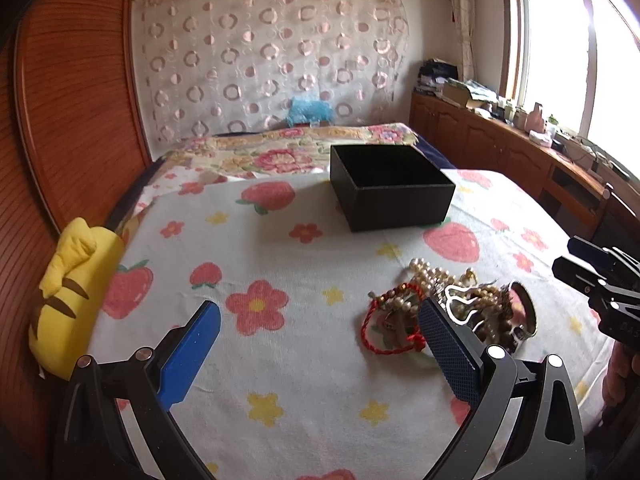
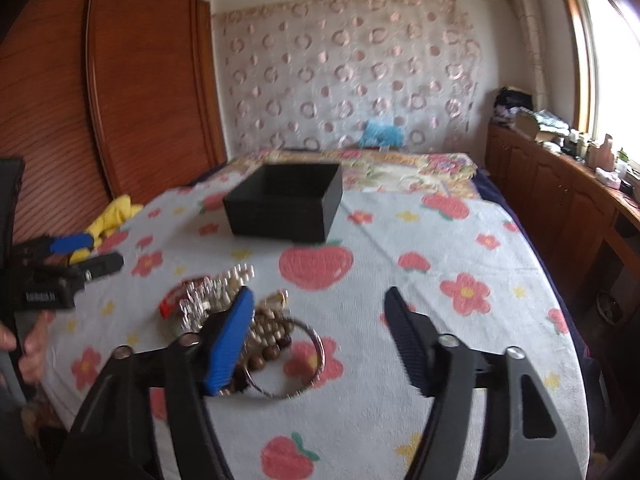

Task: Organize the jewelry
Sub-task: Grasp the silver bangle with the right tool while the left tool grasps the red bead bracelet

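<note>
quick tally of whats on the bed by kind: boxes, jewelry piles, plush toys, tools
black box: 1
jewelry pile: 1, a tangle whose pieces cannot be counted apart
yellow plush toy: 1
blue plush toy: 1
left tool and right tool: 2, both open
Total: 6

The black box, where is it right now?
The black box sits open on the strawberry blanket, centre of both views, beyond the jewelry pile toward the floral quilt.

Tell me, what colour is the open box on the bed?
Black, inside and out. The box shows best in the left wrist view.
</note>
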Motion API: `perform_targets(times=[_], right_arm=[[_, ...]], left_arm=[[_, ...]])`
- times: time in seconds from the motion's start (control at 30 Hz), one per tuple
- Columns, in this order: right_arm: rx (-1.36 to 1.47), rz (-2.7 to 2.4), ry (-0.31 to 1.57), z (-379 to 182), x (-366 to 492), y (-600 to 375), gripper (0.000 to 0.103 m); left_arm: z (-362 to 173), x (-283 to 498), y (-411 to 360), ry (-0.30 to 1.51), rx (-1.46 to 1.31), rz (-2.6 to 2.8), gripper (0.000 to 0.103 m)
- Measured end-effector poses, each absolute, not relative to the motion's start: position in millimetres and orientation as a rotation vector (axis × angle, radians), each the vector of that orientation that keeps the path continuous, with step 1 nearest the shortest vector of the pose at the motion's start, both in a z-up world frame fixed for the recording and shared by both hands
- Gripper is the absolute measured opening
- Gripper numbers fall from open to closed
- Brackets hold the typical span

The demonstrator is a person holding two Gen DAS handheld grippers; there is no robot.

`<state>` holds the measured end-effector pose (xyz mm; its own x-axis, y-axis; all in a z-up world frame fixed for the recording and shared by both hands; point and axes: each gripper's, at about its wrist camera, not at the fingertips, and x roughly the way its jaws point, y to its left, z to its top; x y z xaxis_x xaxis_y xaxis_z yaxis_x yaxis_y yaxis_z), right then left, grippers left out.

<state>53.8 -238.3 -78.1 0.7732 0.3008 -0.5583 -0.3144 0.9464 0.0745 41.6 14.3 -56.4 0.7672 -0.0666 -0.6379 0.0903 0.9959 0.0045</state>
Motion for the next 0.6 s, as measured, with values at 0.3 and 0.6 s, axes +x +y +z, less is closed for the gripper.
perform_targets(times=[0.3,0.6], right_arm=[[-0.036,0.416,0.759,-109,73,-241,0.044],[-0.067,0.442,0.820,-116,77,-233,0.032]], left_arm=[[-79,51,15,0.795,0.019,-0.191,0.080],[-86,48,-12,0.825,0.021,-0.326,0.054]])
